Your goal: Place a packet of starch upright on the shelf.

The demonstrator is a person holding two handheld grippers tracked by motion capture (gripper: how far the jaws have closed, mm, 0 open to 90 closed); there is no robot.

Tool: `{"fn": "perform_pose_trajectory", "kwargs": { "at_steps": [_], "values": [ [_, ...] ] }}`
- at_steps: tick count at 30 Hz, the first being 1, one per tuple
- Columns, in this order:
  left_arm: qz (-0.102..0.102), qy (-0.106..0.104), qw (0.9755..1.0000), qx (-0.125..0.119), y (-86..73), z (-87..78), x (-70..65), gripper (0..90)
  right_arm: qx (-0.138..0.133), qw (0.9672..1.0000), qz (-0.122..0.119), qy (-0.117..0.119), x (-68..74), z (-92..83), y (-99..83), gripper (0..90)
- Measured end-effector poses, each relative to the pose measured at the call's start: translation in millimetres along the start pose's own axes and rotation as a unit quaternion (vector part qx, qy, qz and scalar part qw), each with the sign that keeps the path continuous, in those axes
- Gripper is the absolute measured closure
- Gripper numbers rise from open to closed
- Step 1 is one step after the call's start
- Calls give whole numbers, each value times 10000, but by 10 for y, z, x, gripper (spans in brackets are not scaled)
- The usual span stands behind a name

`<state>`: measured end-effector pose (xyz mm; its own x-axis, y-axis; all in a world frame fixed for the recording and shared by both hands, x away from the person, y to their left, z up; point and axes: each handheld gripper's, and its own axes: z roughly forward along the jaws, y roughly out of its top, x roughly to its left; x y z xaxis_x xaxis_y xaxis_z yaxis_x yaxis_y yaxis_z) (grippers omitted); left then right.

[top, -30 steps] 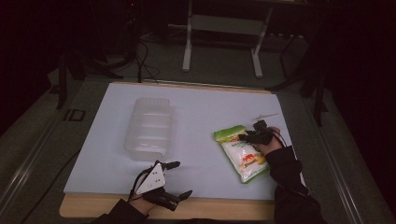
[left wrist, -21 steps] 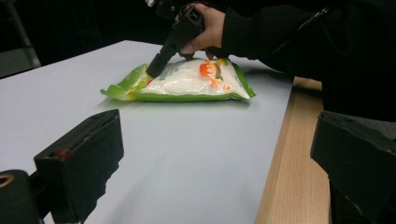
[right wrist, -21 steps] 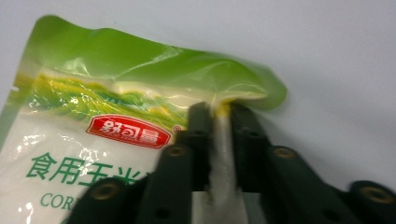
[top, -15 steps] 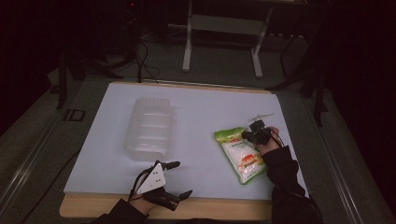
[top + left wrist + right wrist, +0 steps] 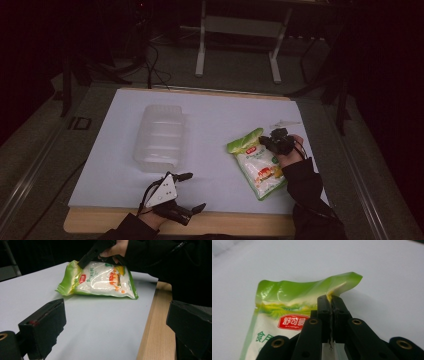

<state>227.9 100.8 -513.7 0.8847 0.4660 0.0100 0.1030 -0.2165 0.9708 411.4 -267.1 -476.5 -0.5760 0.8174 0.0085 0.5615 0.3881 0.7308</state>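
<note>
A green and white food bag (image 5: 257, 169) lies at the right of the white sheet (image 5: 215, 115). My right gripper (image 5: 268, 143) is shut on the bag's green top edge (image 5: 342, 283), and that corner is pulled up off the sheet with the jaws pressed together (image 5: 331, 299). From the left gripper view the bag (image 5: 105, 280) lies flat beyond, with the right hand on its far end. My left gripper (image 5: 196, 191) rests near the table's front edge, its jaws wide apart (image 5: 112, 322) and nothing between them.
A clear plastic lidded box (image 5: 161, 137) sits at the sheet's middle left. A small clear scrap (image 5: 285, 122) lies behind the bag. The wooden table edge (image 5: 230, 225) runs along the front. A metal stand (image 5: 237, 25) and cables are beyond the table.
The right gripper's jaws stood apart by the bag's top; they have shut on its green edge and risen slightly, lifting that corner. The left gripper has stayed put.
</note>
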Motion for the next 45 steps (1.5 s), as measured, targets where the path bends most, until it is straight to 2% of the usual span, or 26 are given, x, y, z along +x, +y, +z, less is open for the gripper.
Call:
{"fn": "perform_pose_trajectory", "kwargs": {
  "at_steps": [5, 11, 18, 20, 22, 25, 28, 31, 33, 36, 38, 41, 45],
  "values": [
    [-37, 33, 10000, -12, -3, -2, 10, 29, -267, 9995, 70, 123, 54, -142, 31, 872],
    [106, 131, 9998, -59, -6, -4, 6, 39, -606, 9978, -110, 236, 208, -397, 93, 872],
    [-40, 292, 9995, -88, -6, -3, 18, 39, -982, 9939, -226, 454, 363, -691, 131, 874],
    [-72, 323, 9994, -65, -1, -4, 13, 40, -1098, 9922, -248, 530, 396, -769, 140, 874],
    [-233, 316, 9992, -71, 16, -11, 1, 40, -1251, 9899, -279, 599, 422, -839, 144, 874],
    [-173, 371, 9990, -176, 83, -16, -43, 39, -1463, 9865, -271, 683, 442, -946, 151, 875],
    [-164, 405, 9988, -226, 174, -23, -69, 39, -1561, 9846, -261, 743, 460, -1014, 172, 876],
    [-320, 406, 9984, -224, 236, -22, -53, 39, -1694, 9824, -289, 732, 506, -1089, 214, 877],
    [-468, 306, 9982, -233, 285, -22, -30, 44, -1775, 9811, -288, 712, 531, -1133, 241, 878],
    [-371, 421, 9980, -295, 368, -11, -21, 47, -1950, 9775, -249, 766, 567, -1208, 290, 877],
    [-367, 367, 9980, -357, 429, -5, -1, 46, -2046, 9751, -239, 824, 604, -1254, 326, 877],
    [-552, 257, 9973, -417, 524, 47, 54, 47, -2118, 9731, -254, 874, 660, -1296, 370, 877],
    [-839, 286, 9949, -475, 614, 146, 140, 47, -2229, 9696, -305, 959, 764, -1376, 411, 877]
  ]
}}
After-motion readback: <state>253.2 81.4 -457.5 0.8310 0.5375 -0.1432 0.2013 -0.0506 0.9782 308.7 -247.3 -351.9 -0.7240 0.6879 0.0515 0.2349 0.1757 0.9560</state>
